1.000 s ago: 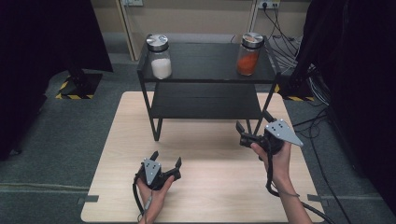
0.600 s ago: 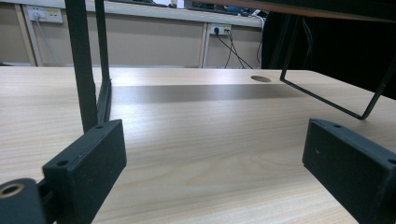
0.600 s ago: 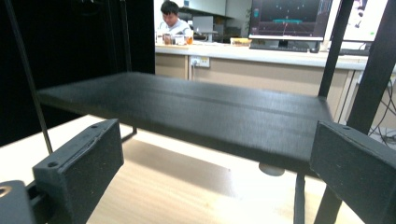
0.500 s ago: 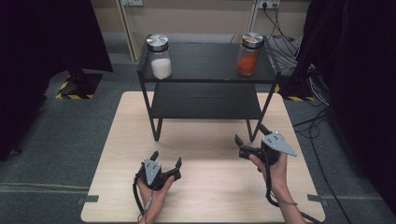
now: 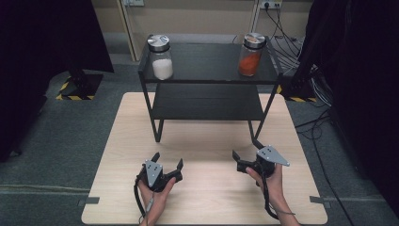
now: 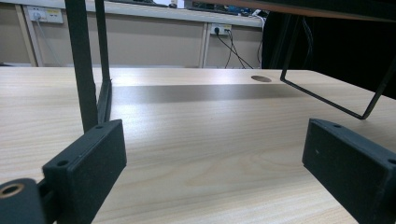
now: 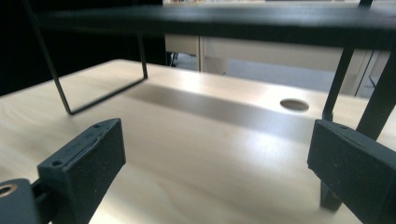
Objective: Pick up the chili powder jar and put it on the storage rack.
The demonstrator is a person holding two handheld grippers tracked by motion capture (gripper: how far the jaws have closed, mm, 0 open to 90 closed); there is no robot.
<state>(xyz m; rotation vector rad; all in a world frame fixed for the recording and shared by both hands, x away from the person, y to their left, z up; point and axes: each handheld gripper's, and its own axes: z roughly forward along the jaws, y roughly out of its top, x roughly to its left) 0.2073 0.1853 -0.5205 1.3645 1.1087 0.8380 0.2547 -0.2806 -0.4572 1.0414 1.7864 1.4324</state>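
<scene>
A black two-shelf rack [image 5: 207, 101] stands at the back of the wooden table [image 5: 207, 197]. On its top shelf are a jar of white powder [image 5: 161, 57] at the left and a jar of orange stuff [image 5: 250, 55] at the right, both with metal lids. My left gripper [image 5: 167, 159] rests low over the table's front, open and holding nothing. In the left gripper view, the left gripper [image 6: 215, 158] faces the rack's legs. My right gripper [image 5: 245, 149] is open near the rack's front right leg. Its jaws have just been closing slightly, with nothing between them. The right gripper [image 7: 217, 158] looks under the lower shelf.
A round cable hole [image 7: 294, 104] lies in the tabletop behind the rack. The rack's thin wire legs [image 6: 336, 105] stand close ahead of both grippers. Cables [image 5: 310, 80] trail on the floor at the back right. Dark curtains hang on both sides.
My right gripper has sunk toward the tabletop and come a little nearer the front edge. The left gripper has stayed put.
</scene>
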